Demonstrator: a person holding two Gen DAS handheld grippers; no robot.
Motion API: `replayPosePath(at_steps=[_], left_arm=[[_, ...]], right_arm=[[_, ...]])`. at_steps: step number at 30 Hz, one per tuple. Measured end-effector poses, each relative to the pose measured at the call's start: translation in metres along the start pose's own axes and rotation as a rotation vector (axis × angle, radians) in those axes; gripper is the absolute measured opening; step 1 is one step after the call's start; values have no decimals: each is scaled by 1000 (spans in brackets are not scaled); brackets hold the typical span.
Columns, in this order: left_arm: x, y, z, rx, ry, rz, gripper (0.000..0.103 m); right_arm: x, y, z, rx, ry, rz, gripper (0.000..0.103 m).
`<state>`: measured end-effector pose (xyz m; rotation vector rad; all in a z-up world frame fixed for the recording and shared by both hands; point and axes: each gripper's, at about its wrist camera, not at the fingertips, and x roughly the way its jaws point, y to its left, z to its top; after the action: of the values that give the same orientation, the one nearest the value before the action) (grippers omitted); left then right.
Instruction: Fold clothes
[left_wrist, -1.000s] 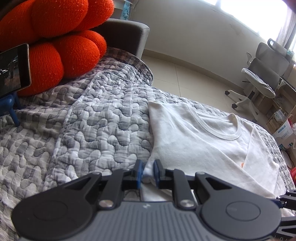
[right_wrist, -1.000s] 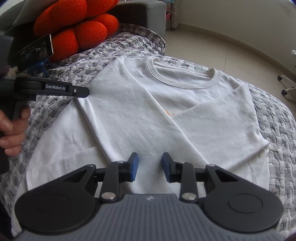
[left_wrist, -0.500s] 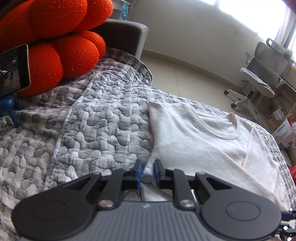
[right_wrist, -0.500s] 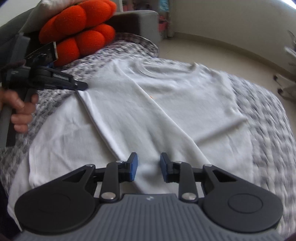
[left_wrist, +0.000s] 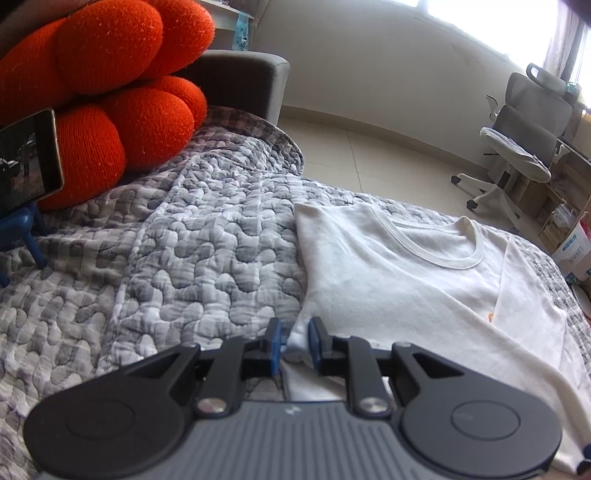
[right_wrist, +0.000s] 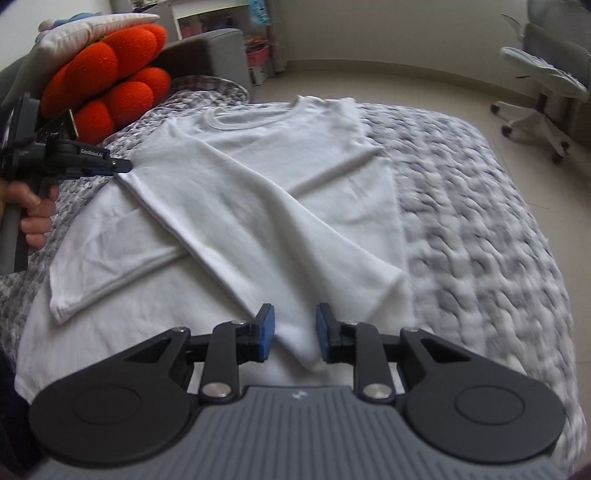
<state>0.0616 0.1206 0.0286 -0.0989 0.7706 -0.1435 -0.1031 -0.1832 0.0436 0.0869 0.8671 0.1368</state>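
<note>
A white T-shirt (right_wrist: 258, 192) lies flat on a grey quilted cover (right_wrist: 472, 229), collar at the far end, with its sides folded in over the middle. My left gripper (left_wrist: 293, 341) is shut on a fold at the shirt's (left_wrist: 406, 288) left edge. In the right wrist view the left gripper (right_wrist: 123, 166) pinches that same edge, and a person's hand (right_wrist: 33, 210) holds its handle. My right gripper (right_wrist: 294, 332) is open low over the near end of the shirt. A folded corner of cloth lies between its blue pads (right_wrist: 266, 326), which are apart from it.
An orange knot cushion (left_wrist: 110, 92) and a phone (left_wrist: 26, 158) on a blue stand sit at the back left. Behind them is a grey sofa arm (left_wrist: 240, 81). A grey office chair (left_wrist: 528, 147) stands on the tiled floor (left_wrist: 369, 155) beyond the quilt's far edge.
My right gripper has swung right and back toward the shirt's near end, staying open. The left gripper has kept still, shut on the shirt's edge.
</note>
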Motion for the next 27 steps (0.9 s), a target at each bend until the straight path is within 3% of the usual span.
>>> replayPosePath(at_steps=[6,8,12,14,17,24,27], left_arm=[[-15,-11,-14,101,-63,57,28],[-22,-15,-19,140,-87,79,28],[-52,-8,-32,120,-102,107,27],[-70,-6,-38,99,-97,104,27],[-97,-12,-47,78,-85,74,27],[-140,-47,-99,223,13,124,27],[-148,-45,-116,228,57,114,27]], right_arm=[[-14,-5,-11,11,-12,-8,25],[-18,-10,-10,33,-28,-16,33],[-29,-19,2,69,-109,3,33],[-26,-17,8,52,-115,19,33],[-9,-10,8,24,-54,21,31],[-5,-6,-6,-41,-20,-41,28],[-14,-13,-14,-16,-11,-31,33]])
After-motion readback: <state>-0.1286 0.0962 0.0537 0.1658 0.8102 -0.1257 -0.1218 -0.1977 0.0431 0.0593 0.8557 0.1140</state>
